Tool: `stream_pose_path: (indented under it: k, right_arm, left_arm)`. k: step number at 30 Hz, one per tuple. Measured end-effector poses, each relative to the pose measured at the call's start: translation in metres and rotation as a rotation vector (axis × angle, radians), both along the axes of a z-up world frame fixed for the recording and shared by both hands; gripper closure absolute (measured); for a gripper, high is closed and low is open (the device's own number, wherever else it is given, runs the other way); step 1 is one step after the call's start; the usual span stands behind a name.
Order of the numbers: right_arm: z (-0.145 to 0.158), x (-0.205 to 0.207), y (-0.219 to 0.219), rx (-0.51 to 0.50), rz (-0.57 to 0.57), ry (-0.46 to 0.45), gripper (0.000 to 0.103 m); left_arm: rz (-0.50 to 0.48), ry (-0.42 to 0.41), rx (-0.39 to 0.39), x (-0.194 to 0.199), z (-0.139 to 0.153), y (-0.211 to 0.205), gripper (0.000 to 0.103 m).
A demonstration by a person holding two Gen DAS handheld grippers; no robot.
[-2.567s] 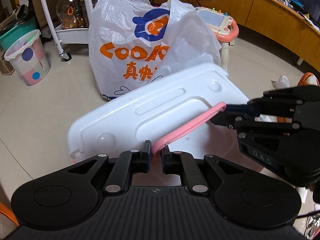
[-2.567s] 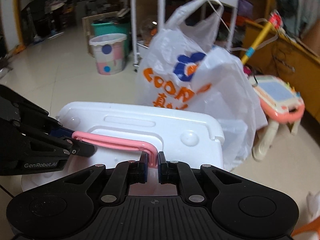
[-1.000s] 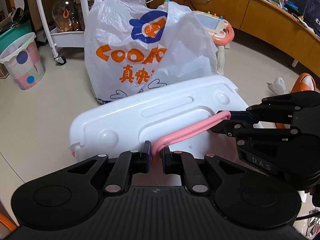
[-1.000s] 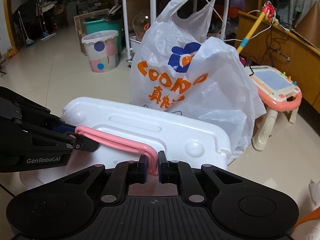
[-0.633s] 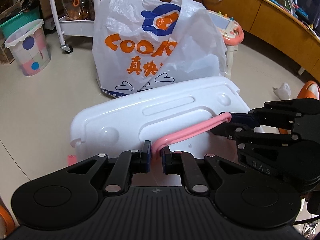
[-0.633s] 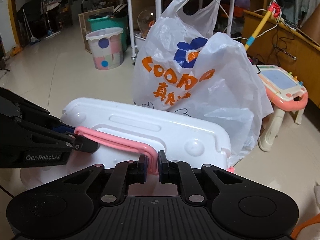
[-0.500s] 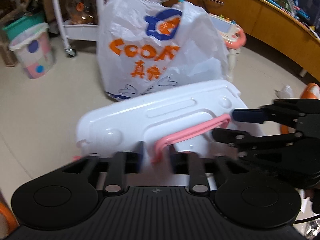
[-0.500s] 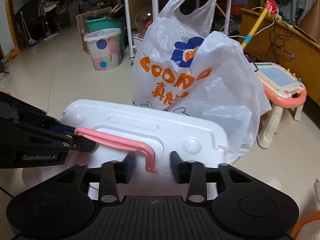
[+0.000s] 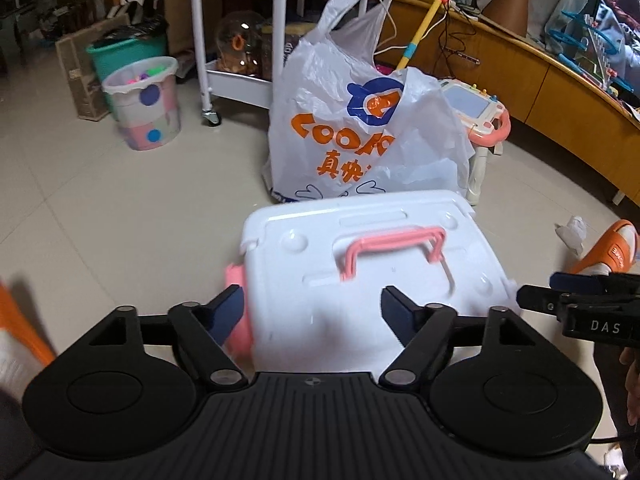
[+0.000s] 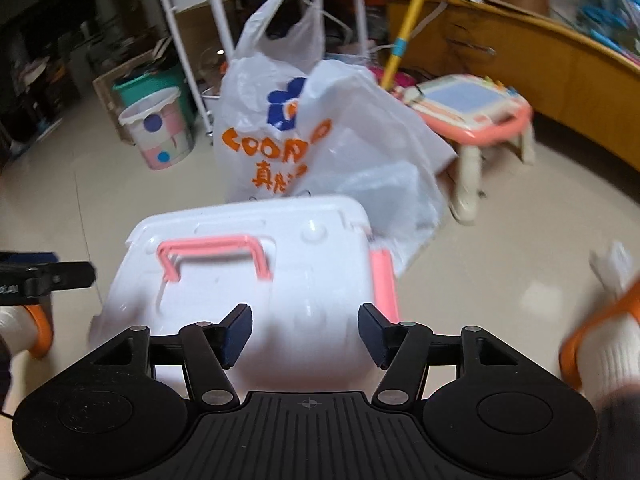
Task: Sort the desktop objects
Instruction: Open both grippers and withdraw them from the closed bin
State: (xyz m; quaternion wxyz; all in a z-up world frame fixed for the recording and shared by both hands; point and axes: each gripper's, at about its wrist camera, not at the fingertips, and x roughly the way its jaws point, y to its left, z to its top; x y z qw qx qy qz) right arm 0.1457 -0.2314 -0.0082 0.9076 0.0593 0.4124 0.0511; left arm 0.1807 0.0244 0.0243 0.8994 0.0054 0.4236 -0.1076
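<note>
Both claws stand released: the left claw (image 9: 311, 309) and the right claw (image 10: 305, 331) have just been opening, and nothing sits between the jaws of either. Beyond them the white storage box (image 9: 372, 284) rests on the tiled floor (image 9: 120, 216), its pink handle (image 9: 394, 246) free and folded toward the lid, pink latches at its ends. Just behind it slumps a printed plastic shopping bag (image 9: 360, 132), with a toy drawing board (image 9: 474, 106) beside that. The step in hand looks like setting the box down and letting go. Next, I judge, both claws need to clear the lid and find another object to sort.
</note>
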Motion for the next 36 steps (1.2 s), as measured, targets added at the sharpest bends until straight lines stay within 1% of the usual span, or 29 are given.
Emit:
stream_pose_path:
  k: [2, 5, 7, 11, 17, 20, 24, 27, 31, 33, 36]
  right_arm:
    - [0.004, -0.022, -0.003, 0.006, -0.03, -0.002, 0.045]
    - [0.008, -0.053, -0.004, 0.018, -0.068, 0.004, 0.043]
    - [0.006, -0.072, -0.004, 0.031, -0.083, 0.019, 0.042]
    - [0.004, -0.108, -0.003, 0.02, -0.11, 0.039, 0.042]
    - [-0.006, -0.154, 0.004, -0.014, -0.126, 0.074, 0.038]
    - [-0.017, -0.175, 0.011, -0.04, -0.129, 0.105, 0.038]
    - [-0.031, -0.197, 0.016, -0.044, -0.134, 0.157, 0.038]
    - [-0.036, -0.207, 0.016, -0.02, -0.157, 0.175, 0.038]
    - [-0.036, -0.214, 0.017, -0.022, -0.175, 0.162, 0.038]
    - [-0.036, -0.219, 0.019, -0.034, -0.174, 0.156, 0.035]
    - [-0.038, -0.223, 0.02, -0.033, -0.178, 0.161, 0.032]
  left_arm:
    - [-0.004, 0.01, 0.0, -0.021, 0.008, 0.001, 0.017]
    - [-0.001, -0.002, 0.016, -0.052, 0.017, -0.002, 0.016]
    - [-0.006, -0.007, 0.024, -0.072, 0.02, -0.006, 0.008]
    - [-0.003, 0.014, 0.011, -0.107, 0.02, -0.014, 0.008]
    - [0.009, 0.061, 0.033, -0.154, 0.002, -0.025, 0.005]
    - [0.018, 0.115, 0.056, -0.173, -0.015, -0.03, 0.005]
    - [0.002, 0.169, 0.074, -0.192, -0.031, -0.036, 0.005]
    - [-0.015, 0.154, 0.108, -0.205, -0.033, -0.04, 0.005]
    - [-0.024, 0.124, 0.118, -0.219, -0.028, -0.041, 0.005]
    - [-0.024, 0.109, 0.119, -0.224, -0.026, -0.041, 0.005]
    - [-0.022, 0.095, 0.139, -0.228, -0.026, -0.044, 0.005]
